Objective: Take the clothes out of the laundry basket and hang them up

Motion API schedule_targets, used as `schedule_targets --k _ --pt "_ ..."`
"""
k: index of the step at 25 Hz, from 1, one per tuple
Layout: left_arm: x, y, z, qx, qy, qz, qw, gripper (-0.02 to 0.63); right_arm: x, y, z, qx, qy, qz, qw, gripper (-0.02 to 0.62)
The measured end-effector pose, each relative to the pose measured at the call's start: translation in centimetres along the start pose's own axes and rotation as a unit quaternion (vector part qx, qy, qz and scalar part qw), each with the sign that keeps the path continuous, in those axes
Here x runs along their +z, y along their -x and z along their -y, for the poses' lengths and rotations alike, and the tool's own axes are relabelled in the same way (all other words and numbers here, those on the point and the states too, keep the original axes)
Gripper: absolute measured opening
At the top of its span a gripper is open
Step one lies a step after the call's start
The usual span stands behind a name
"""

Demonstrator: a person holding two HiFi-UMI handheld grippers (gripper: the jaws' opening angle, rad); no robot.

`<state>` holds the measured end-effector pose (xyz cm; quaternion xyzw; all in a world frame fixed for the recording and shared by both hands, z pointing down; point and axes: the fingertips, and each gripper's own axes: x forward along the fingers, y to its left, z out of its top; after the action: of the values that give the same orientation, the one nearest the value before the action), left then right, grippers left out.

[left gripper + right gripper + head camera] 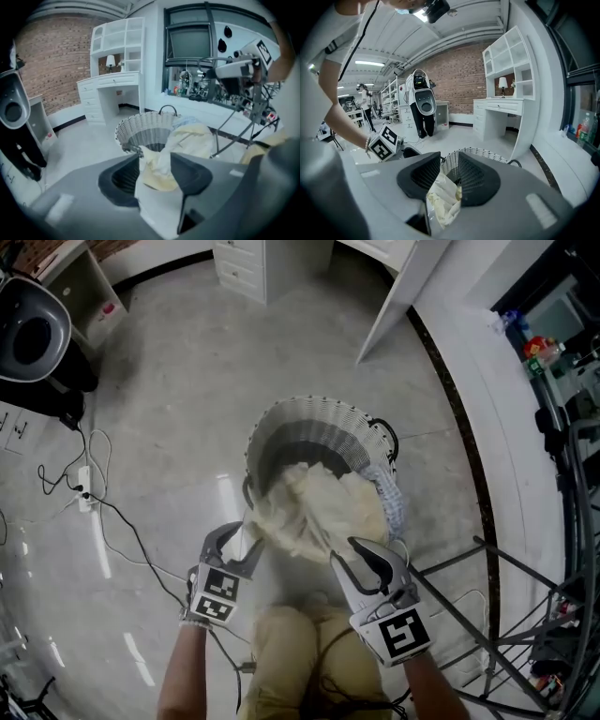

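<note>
Tan trousers (291, 652) fill the bottom of the head view, and just above them the person's two bare forearms hold the claws over a pale concrete floor. Left gripper (236, 542) has its jaws spread wide and released: in the left gripper view a fold of the pale yellow garment (319, 502) lies loosely in the gap between the dark ribbed pads without being pinched. Right gripper (352, 554) is clenched on the same garment; in the right gripper view a crumpled bunch of the yellow cloth is squeezed between its two pads and hangs down below them. Most of the garment is heaped over the near rim of the round white wicker basket (319, 409), half in and half out, and is stretched between the two claws. A blue-patterned cloth (392, 498) is draped over the basket's right rim, touching the yellow garment. Near the basket, to the right, stands a dark metal rack (475, 542) of thin rods. White cables (94, 493) trail across the floor on the left, well apart from the basket, and a black-and-white machine (33, 334) stands in the far left corner beside white cabinets (239, 268).
</note>
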<state>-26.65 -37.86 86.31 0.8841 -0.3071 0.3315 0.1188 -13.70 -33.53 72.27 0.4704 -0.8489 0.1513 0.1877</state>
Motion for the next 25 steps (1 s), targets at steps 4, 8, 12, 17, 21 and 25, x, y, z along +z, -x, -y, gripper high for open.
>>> schedule_targets --k 4,8,12,17,21,25 --pt "-2.9 -3.3 -0.7 0.012 -0.021 -0.021 0.9995 0.198 -1.4 -1.1 0.9 -0.005 0.001 0.011 1.000 0.106" --pt "-3.8 -5.0 -0.9 0.028 -0.050 -0.021 0.9981 0.110 -2.8 -1.6 1.5 -0.008 0.009 0.011 1.000 0.106" --pt "-2.8 -4.5 -0.6 0.034 -0.058 -0.017 0.9976 0.039 -2.6 -1.3 1.5 -0.010 0.014 0.007 1.000 0.106" --pt "0.8 -1.2 0.2 0.018 -0.046 -0.007 0.9988 0.021 0.7 0.0 1.3 -0.007 0.005 0.001 1.000 0.106" --pt "5.2 1.7 0.9 0.009 -0.052 0.001 0.9986 0.020 3.7 1.2 1.3 -0.004 0.005 -0.002 1.000 0.106" --pt "10.2 4.3 2.0 -0.005 -0.070 0.016 0.9974 0.020 6.8 3.1 1.3 -0.009 0.008 -0.001 1.000 0.106"
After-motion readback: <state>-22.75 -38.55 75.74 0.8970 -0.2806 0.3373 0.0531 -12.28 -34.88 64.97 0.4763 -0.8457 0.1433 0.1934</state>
